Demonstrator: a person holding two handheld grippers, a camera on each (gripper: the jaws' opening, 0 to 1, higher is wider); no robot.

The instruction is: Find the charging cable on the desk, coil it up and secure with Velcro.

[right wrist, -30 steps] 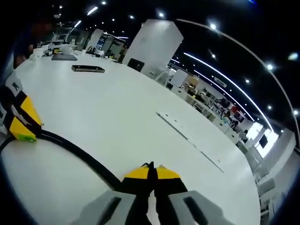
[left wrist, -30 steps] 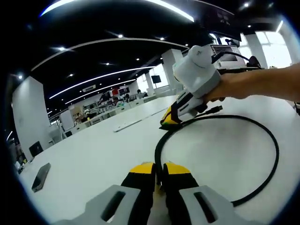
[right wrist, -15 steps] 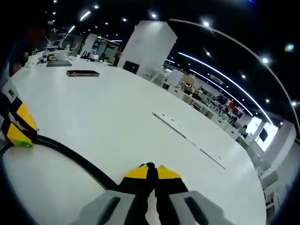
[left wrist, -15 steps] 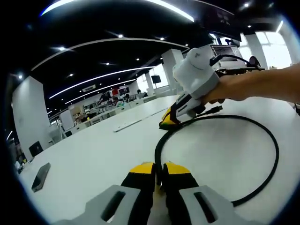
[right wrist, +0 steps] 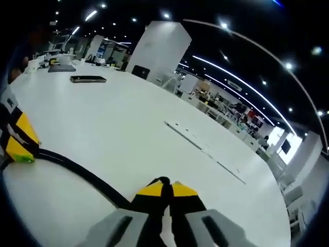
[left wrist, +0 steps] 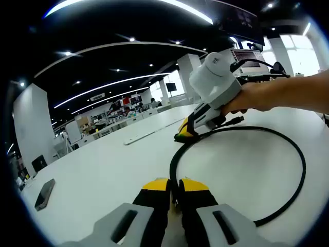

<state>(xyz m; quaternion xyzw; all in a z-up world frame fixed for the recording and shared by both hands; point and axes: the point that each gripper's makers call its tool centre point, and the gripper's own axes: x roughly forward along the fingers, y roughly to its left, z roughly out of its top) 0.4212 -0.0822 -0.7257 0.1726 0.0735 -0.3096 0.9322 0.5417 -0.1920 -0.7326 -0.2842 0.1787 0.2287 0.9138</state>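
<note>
While both grippers' jaws pinch the cable [left wrist: 288,190], bare desk [right wrist: 128,123] surrounds its loop.

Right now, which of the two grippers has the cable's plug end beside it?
The right gripper, shut on the black cable: the plug end sticks out beside its body. The left gripper grips the loop's other side.

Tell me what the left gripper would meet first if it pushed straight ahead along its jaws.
Likely the black cable, whose loop curves right ahead of the left gripper on the white desk. Further along that line sits the right gripper, also on the cable. Depth is hard to judge here.
</note>
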